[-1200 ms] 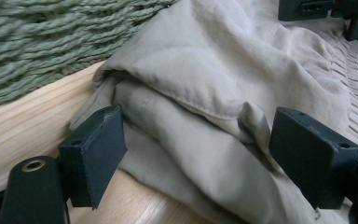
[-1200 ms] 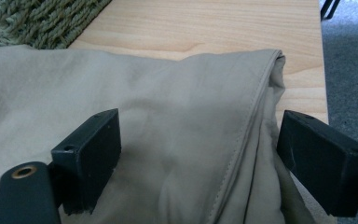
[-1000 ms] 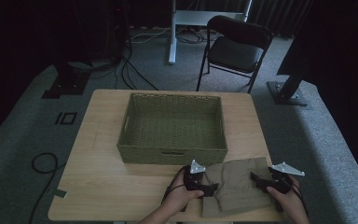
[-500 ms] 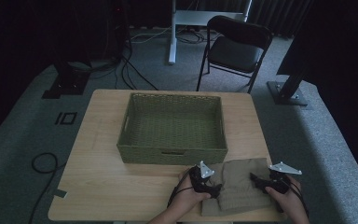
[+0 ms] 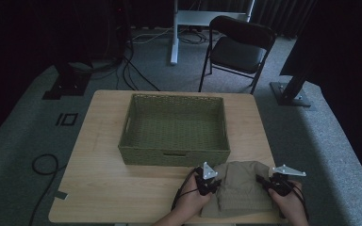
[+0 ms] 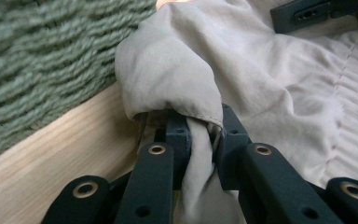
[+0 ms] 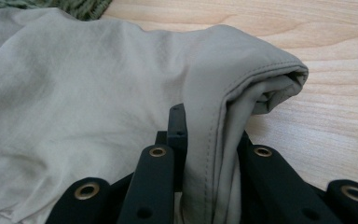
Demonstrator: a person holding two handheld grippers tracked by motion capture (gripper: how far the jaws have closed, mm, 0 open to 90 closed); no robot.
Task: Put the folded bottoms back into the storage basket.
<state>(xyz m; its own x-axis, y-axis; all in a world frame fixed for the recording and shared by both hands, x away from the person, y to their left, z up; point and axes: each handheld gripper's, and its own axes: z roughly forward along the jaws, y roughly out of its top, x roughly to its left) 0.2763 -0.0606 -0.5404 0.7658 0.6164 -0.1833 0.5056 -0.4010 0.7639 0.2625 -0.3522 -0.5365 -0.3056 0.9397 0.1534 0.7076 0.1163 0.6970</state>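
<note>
Left gripper [image 5: 213, 182] shifted right, bunching garment [image 5: 241, 188].

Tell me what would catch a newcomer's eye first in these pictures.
First, the folded beige cloth garment at the near edge of the light wooden table, pinched on each side: the left gripper and the right gripper each have their black jaws shut on a bunched fold. Next, the empty green woven rectangular basket just behind the garment, mid-table.
</note>
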